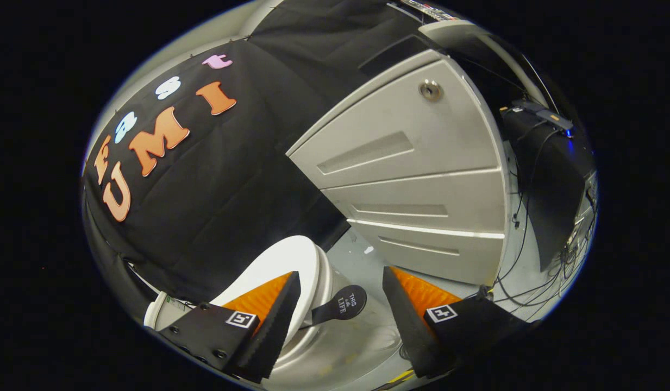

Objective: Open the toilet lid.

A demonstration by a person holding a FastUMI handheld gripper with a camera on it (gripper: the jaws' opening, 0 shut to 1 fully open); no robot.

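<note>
The gripper (340, 304) has its fingers wide apart, holding nothing. The white toilet lid (291, 266) lies closed just beyond the left finger. A grey drawer cabinet (421, 179) stands further ahead.

Gripper (341, 288) has two wedge-shaped fingers (269, 326) with ribbed inner faces, spread wide apart. Each carries a small square tag marker. The left mount shows a few screws.

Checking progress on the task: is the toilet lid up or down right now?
Down, as far as shows: the toilet lid lies flat over the bowl. The gripper is open, fingers touching nothing.
</note>
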